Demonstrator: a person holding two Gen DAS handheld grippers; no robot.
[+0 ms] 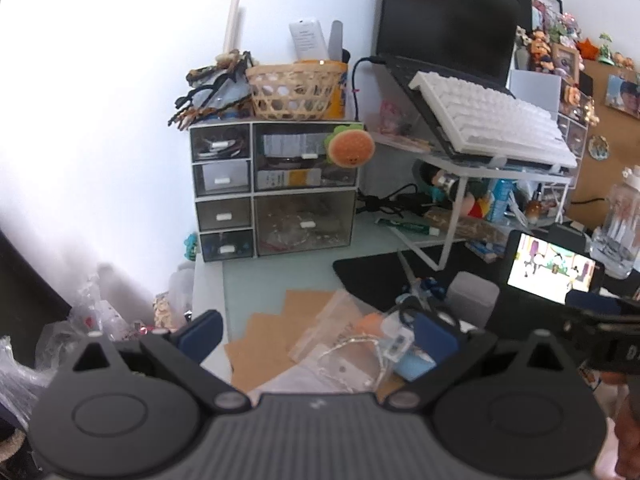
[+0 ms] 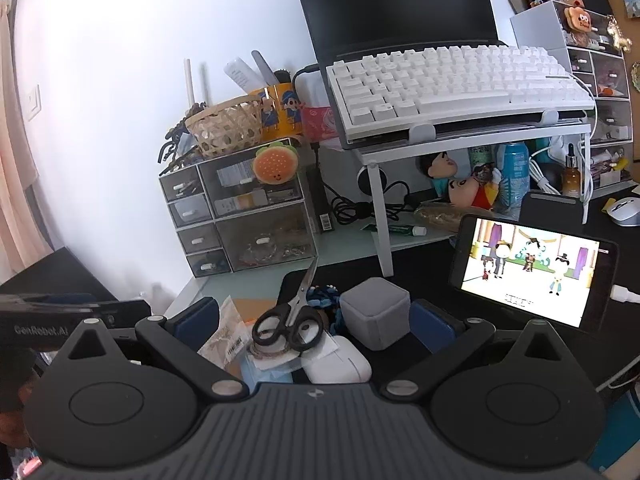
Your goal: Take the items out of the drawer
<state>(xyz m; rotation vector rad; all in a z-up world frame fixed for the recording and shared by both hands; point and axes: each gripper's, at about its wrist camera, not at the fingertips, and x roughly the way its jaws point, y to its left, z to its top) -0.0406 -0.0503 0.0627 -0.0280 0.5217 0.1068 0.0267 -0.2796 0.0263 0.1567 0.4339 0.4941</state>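
A clear drawer unit [image 1: 276, 190] [image 2: 236, 216] with several small drawers stands at the back left of the desk, all drawers pushed in. My left gripper [image 1: 318, 338] is open, hovering over a pile of brown card sheets [image 1: 268, 340], plastic bags [image 1: 340, 332] and a string of lights with a small white box [image 1: 396, 340]. My right gripper [image 2: 314, 322] is open above black-handled scissors [image 2: 292, 316], a grey cube box [image 2: 376, 308] and a white case [image 2: 340, 362]. Nothing sits between either pair of fingers.
A woven basket [image 1: 292, 88] and a burger plush [image 1: 350, 146] sit on the drawer unit. A white keyboard [image 2: 448, 80] on a laptop rests on a white stand [image 2: 380, 208]. A phone playing a cartoon [image 2: 532, 276] stands at right. Cables and toys lie under the stand.
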